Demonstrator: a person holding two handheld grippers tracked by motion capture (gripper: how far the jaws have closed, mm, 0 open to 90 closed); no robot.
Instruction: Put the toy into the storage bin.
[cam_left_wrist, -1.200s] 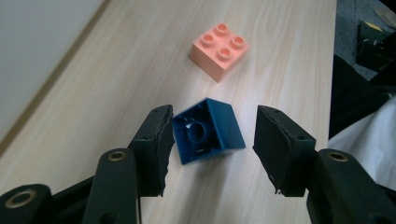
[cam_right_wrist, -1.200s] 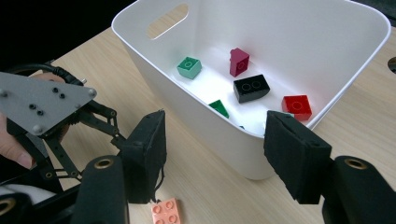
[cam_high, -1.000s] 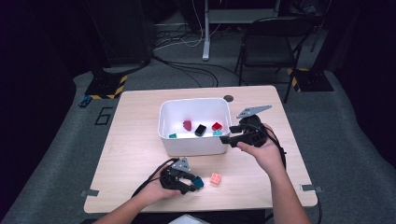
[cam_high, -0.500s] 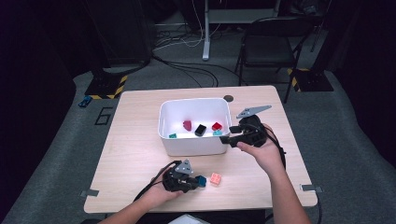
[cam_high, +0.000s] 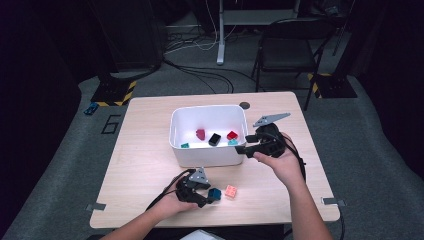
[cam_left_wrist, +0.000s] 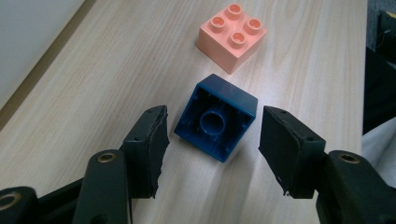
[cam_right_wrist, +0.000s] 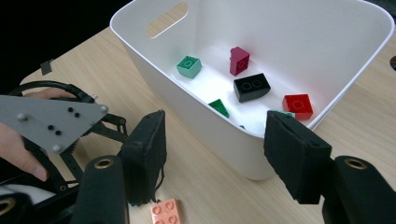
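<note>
Bare wooden bench (cam_high: 140, 165) lies open to the left of the white plastic bin (cam_high: 207, 152), whose tall walls block the middle. Near the front edge, a dark blue plastic brick (cam_left_wrist: 217, 119) and a salmon studded brick (cam_left_wrist: 232, 37) sit close together, leaving clear wood around them.
</note>
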